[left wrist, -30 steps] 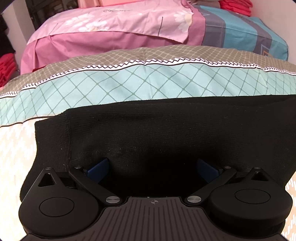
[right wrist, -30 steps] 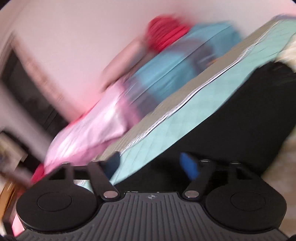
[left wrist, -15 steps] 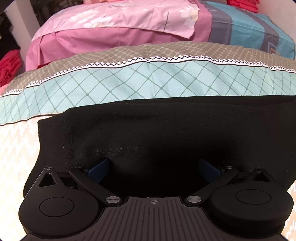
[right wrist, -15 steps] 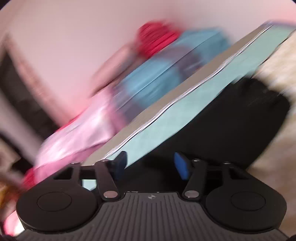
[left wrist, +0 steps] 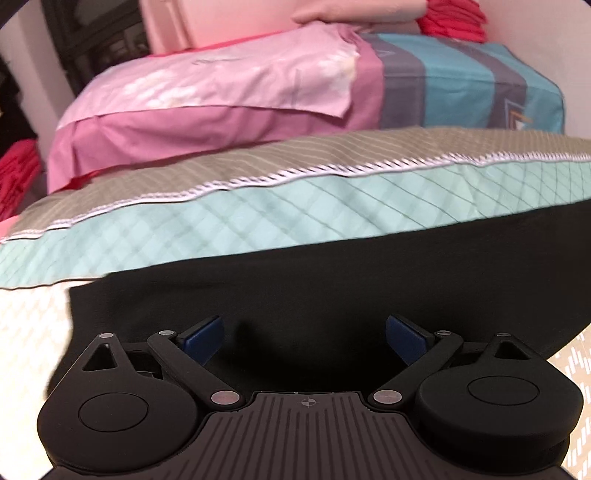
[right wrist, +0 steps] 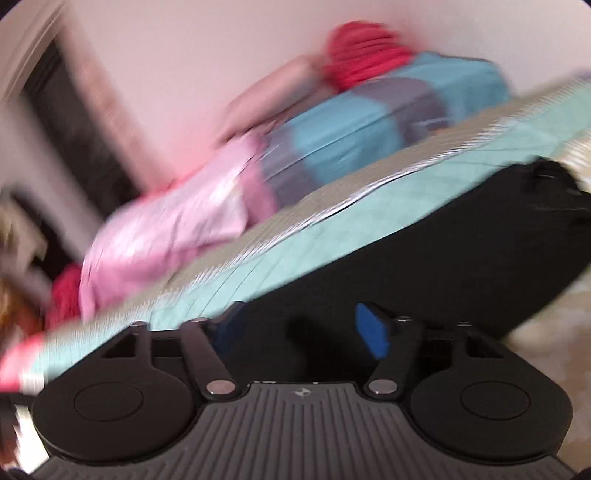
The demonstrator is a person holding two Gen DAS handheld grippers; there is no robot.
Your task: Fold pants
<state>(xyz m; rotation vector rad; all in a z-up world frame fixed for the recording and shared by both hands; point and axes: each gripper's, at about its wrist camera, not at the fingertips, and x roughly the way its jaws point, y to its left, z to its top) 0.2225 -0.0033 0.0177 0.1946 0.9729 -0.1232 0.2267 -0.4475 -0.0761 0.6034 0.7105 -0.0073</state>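
The black pants [left wrist: 314, 280] lie flat on the bed, filling the lower half of the left wrist view. My left gripper [left wrist: 304, 338] is open, its blue pads wide apart just above the black cloth near the pants' left edge. In the tilted, blurred right wrist view the pants [right wrist: 461, 251] stretch to the upper right. My right gripper [right wrist: 301, 326] is open over the cloth's near edge, holding nothing.
The teal and beige patterned bedspread [left wrist: 258, 214] lies beyond the pants. A pink pillow [left wrist: 221, 96] and a blue-grey pillow [left wrist: 461, 85] sit behind it, with red folded clothes [left wrist: 454, 18] on top at the back right.
The left gripper has dropped lower and tilted up, so the pillows look bigger. The right gripper has swung, with the pants shifting in its blurred view. Both stay open.
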